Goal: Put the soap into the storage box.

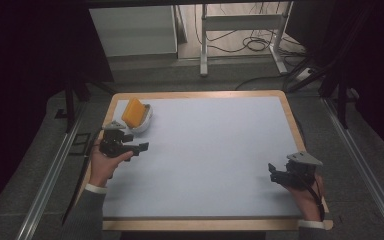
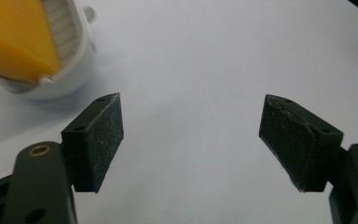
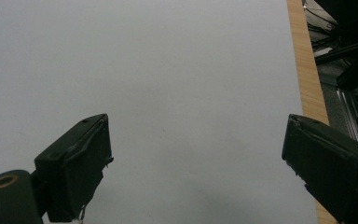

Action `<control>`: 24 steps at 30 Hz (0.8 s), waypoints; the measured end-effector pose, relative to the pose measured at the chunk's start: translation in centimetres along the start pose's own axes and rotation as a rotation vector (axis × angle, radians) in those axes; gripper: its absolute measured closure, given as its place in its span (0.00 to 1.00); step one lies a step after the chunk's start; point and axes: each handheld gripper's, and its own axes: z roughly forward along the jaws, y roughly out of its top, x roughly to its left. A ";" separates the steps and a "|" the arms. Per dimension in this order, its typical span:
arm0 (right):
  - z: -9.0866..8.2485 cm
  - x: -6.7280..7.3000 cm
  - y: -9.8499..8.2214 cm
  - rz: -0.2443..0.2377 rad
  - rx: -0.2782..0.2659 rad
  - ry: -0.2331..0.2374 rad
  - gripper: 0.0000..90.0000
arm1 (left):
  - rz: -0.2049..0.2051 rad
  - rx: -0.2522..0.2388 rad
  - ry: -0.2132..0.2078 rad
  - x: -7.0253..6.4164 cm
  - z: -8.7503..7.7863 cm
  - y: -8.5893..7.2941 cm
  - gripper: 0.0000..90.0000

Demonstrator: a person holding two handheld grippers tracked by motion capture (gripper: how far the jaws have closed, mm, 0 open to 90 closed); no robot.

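Note:
A white holder (image 1: 142, 122) with an orange-yellow block (image 1: 133, 113) standing in it sits near the table's far left corner. In the left gripper view the white holder (image 2: 70, 70) and the orange block (image 2: 14, 42) lie at the upper left, beyond the left jaw. My left gripper (image 1: 144, 147) is just in front of the holder, apart from it, open (image 2: 191, 135) with nothing between its pads. My right gripper (image 1: 272, 171) rests near the table's right front, open (image 3: 196, 158) over bare table surface.
The table has a pale grey top (image 1: 210, 150) with a wooden rim (image 1: 200, 94); its right edge (image 3: 307, 70) runs close to my right gripper. Beyond the table stand a white cabinet (image 1: 132, 30) and a metal frame (image 1: 242, 30) with cables on the floor.

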 end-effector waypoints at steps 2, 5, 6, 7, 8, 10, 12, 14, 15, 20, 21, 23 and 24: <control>0.0 0.1 0.0 -0.004 0.003 0.002 0.09 | 0.005 0.005 -0.012 -0.4 0.1 -0.9 0.25; 0.0 0.1 0.0 -0.006 0.003 0.002 0.09 | 0.008 0.008 -0.035 -0.9 0.4 -2.2 0.25; 0.0 0.1 -0.1 -0.007 0.003 0.001 0.09 | 0.009 0.012 -0.033 -1.0 0.5 -2.5 0.25; 0.0 0.1 -0.1 -0.005 0.003 0.000 0.09 | 0.011 0.016 -0.033 -1.1 0.6 -2.8 0.25; 0.0 0.1 -0.1 -0.004 0.003 0.000 0.09 | 0.007 0.018 -0.035 -1.2 0.7 -3.2 0.25; 0.0 0.0 -0.1 -0.001 0.004 -0.001 0.09 | 0.006 0.022 -0.044 -1.3 1.0 -3.6 0.25; -0.1 0.1 -0.1 -0.002 0.004 -0.001 0.09 | 0.014 0.034 -0.034 -1.4 1.2 -4.1 0.25; -0.1 0.1 -0.1 -0.004 0.005 -0.002 0.09 | 0.010 0.037 -0.021 -1.4 1.5 -4.4 0.25; 0.0 0.1 -0.1 -0.004 0.005 -0.001 0.09 | 0.013 0.041 -0.021 -1.3 1.6 -4.4 0.25; 0.0 0.2 -0.1 -0.010 0.003 0.000 0.09 | 0.015 0.034 -0.019 -1.4 1.5 -4.3 0.25; 0.0 0.2 -0.1 -0.010 0.003 0.001 0.09 | 0.016 0.033 -0.013 -1.4 1.5 -4.4 0.25; 0.0 0.3 -0.1 -0.010 0.002 0.001 0.09 | 0.019 0.036 0.006 -1.4 1.6 -4.4 0.25; 0.0 0.3 -0.1 -0.012 0.002 0.002 0.09 | 0.008 0.017 0.017 -1.4 1.6 -4.6 0.25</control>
